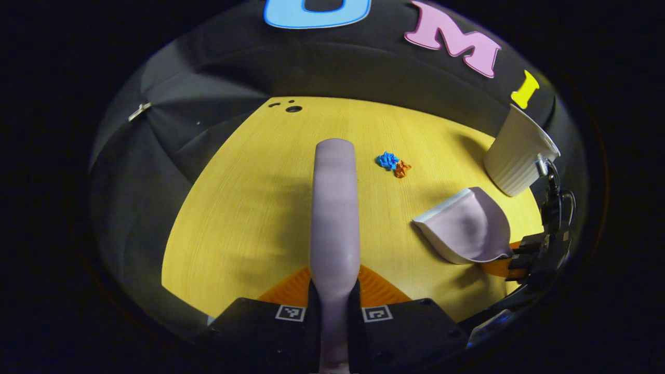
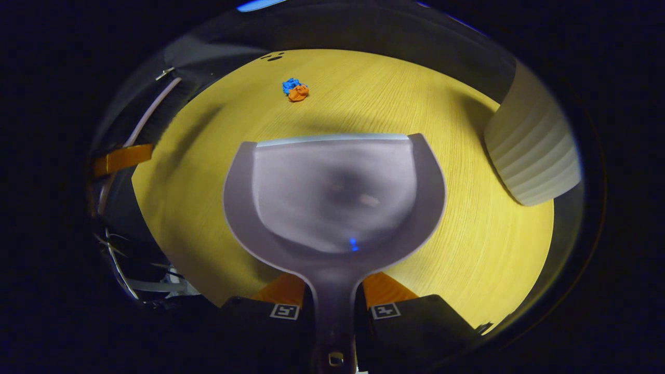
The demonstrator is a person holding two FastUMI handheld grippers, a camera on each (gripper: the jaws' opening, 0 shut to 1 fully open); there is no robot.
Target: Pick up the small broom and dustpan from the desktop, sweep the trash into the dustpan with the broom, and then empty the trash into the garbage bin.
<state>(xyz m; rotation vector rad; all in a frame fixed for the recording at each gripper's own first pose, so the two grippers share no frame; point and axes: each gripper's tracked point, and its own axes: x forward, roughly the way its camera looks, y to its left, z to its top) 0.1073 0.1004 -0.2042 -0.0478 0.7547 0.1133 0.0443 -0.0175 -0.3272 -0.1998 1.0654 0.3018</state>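
Left gripper view has the left gripper (image 1: 335,306) clamped on the broom (image 1: 335,208), both fingers pressing the narrow base of its pale handle, which runs forward over the yellow desk (image 1: 234,218). Ahead and a little right lie the trash pieces, a blue crumple (image 1: 387,160) touching an orange one (image 1: 401,168). Farther right, the dustpan (image 1: 465,226) hangs tilted in the right gripper (image 1: 511,257), near the white ribbed garbage bin (image 1: 519,156).

Right gripper view puts the right gripper (image 2: 335,306) closed on the dustpan's (image 2: 335,197) thin handle, scoop facing forward, its straight lip toward the trash well beyond.

Both tools look like light, rigid, smooth plastic, so I judge they weigh little but could twist or slip in a narrow pinch; holding the necks low, as now, seems sensible. Whether the broom's bristles are soft I cannot tell. The crumpled scraps look feather-light and liable to skitter, so the lip probably needs to sit flat on the desk. The bin appears thin-walled and easy to knock.
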